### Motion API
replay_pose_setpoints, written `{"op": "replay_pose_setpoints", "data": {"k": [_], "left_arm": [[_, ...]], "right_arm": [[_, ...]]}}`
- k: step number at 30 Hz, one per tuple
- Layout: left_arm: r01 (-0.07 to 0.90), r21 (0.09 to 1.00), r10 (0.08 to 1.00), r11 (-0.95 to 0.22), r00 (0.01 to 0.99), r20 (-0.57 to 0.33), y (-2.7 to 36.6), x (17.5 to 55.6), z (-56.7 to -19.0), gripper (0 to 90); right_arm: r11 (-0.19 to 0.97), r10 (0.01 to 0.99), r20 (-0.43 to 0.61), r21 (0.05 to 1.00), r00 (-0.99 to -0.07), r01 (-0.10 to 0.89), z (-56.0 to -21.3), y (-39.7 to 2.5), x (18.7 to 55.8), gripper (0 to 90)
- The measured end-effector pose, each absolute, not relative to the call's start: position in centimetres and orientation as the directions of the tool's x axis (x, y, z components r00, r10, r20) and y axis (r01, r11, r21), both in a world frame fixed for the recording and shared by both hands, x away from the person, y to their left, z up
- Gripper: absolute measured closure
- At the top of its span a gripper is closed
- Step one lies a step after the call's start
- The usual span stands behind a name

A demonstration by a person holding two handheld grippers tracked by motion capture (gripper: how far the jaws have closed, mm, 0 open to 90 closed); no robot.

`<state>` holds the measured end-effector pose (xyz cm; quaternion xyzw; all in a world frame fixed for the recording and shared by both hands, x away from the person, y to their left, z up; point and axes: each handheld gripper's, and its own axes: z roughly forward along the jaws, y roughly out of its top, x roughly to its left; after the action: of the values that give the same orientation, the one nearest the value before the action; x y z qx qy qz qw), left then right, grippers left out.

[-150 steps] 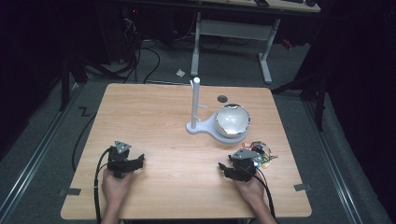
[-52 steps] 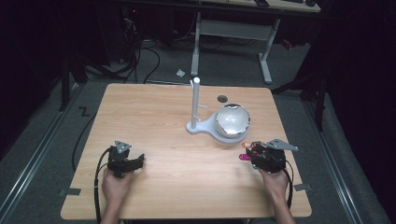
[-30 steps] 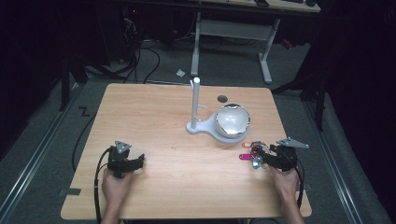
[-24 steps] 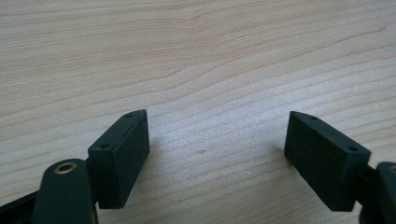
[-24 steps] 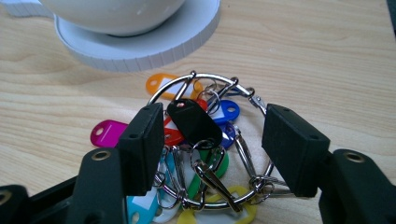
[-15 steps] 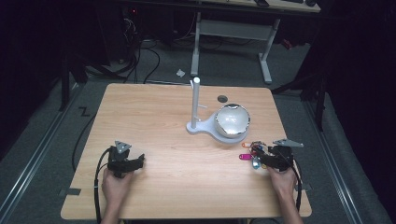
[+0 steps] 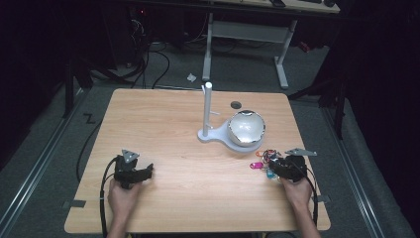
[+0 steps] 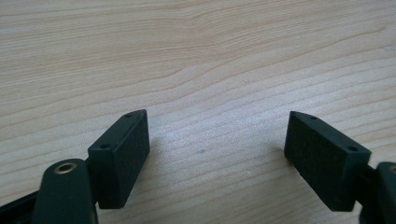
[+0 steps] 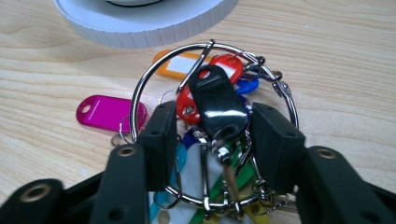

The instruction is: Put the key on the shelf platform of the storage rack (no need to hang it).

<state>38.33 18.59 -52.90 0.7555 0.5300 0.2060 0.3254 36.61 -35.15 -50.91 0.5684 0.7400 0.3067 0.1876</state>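
Note:
A bunch of keys [image 7: 262,159] with coloured tags on a large metal ring lies on the wooden table [image 7: 188,193], just in front of the shiny bowl [image 7: 246,128]. My right gripper [image 7: 275,166] reaches into the bunch from the right. In the right gripper view its jaws have drawn in around the black fob [image 9: 217,105] and the clips and tags under it, right gripper [image 9: 215,122]. A pink tag [image 9: 109,112] lies flat to the left. My left gripper [image 7: 147,171] rests at the front left, wide open over bare wood [image 8: 217,135].
A white stand with an upright post [image 7: 208,111] holds the bowl on its round base [image 9: 140,23]. A dark round hole [image 7: 236,104] sits behind it. Desk legs and cables lie on the floor beyond the far edge.
The right hand drew away to the right from the keys, then came back left onto them. Left hand and its gripper have stayed still.

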Motion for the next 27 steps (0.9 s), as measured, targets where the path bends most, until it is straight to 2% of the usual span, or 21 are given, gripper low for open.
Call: {"op": "replay_pose_setpoints", "data": {"k": [1,3,6,8,15,27], "left_arm": [[0.667,0.710,0.935,-0.227,0.353,-0.034,18.6,38.3,-52.9,22.6],[0.667,0.709,0.934,-0.228,0.355,-0.034,18.6,38.3,-52.9,22.6],[0.667,0.709,0.934,-0.228,0.355,-0.033,18.6,38.3,-52.9,22.6],[0.667,0.709,0.934,-0.228,0.355,-0.033,18.6,38.3,-52.9,22.5],[0.667,0.709,0.934,-0.228,0.355,-0.033,18.6,38.3,-52.9,22.5],[0.667,0.709,0.934,-0.229,0.355,-0.033,18.6,38.3,-52.9,22.4]], "right_arm": [[0.168,0.955,0.072,0.665,-0.286,0.728,-50.9,-35.2,36.7,55.3],[0.156,0.950,0.101,0.665,-0.294,0.730,-50.8,-35.3,36.7,64.9],[0.150,0.950,0.108,0.667,-0.293,0.729,-50.7,-35.3,36.7,69.2],[0.162,0.951,0.088,0.674,-0.297,0.720,-50.7,-35.4,36.7,78.8],[0.213,0.945,0.046,0.664,-0.324,0.717,-50.7,-35.0,36.7,80.0],[0.199,0.942,0.051,0.711,-0.332,0.675,-49.2,-35.4,35.9,81.2]]}}
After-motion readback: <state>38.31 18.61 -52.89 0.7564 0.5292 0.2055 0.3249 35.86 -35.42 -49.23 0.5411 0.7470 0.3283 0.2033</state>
